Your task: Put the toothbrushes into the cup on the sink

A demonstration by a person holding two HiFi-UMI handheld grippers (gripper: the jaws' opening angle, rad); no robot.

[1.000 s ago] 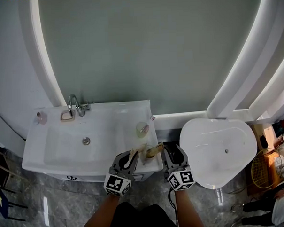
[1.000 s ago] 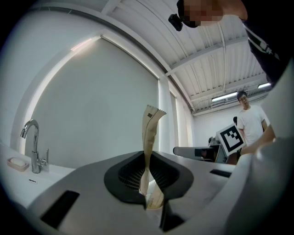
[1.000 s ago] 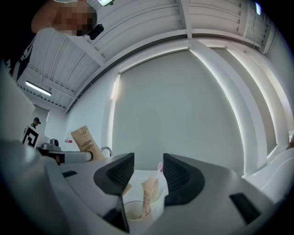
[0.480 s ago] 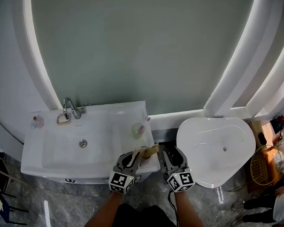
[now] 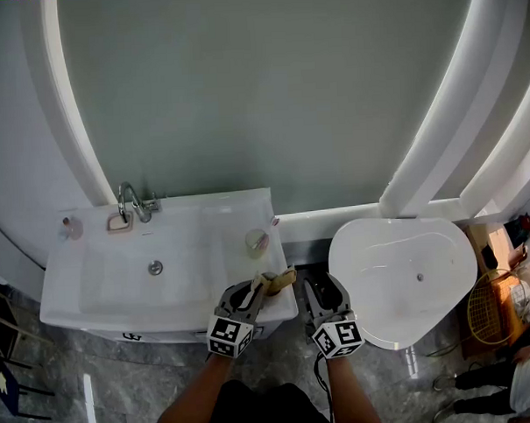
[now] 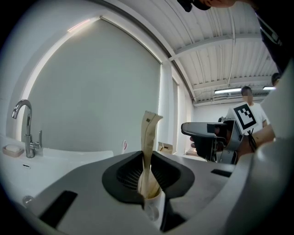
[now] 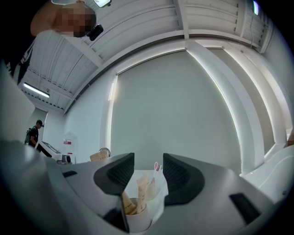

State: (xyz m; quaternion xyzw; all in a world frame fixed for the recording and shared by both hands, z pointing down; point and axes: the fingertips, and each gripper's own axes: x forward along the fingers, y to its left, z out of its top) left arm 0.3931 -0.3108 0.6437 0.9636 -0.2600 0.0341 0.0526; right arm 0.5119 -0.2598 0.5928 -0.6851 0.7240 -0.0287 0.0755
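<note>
A translucent cup (image 5: 256, 242) with a pink toothbrush (image 7: 156, 169) in it stands at the right end of the white sink (image 5: 93, 293). My left gripper (image 5: 254, 291) is over the sink's front right corner, shut on a beige wrapped toothbrush packet (image 6: 149, 137) that sticks up past its jaws. In the head view the packet (image 5: 279, 279) points right. My right gripper (image 5: 325, 287) hovers just right of the sink, open, with nothing gripped. Low between its jaws (image 7: 148, 172) I see a white paper cup (image 7: 137, 221) holding more beige packets, with the translucent cup (image 7: 154, 187) beyond.
A chrome faucet (image 5: 131, 201) and a soap dish (image 5: 118, 222) sit at the sink's back left, and a small bottle (image 5: 70, 227) stands further left. A white toilet lid (image 5: 404, 275) lies to the right. Grey marble floor runs below.
The left gripper has shifted slightly right and forward with the beige packet still in its jaws. The head view has drifted a little. The right gripper has hardly moved.
</note>
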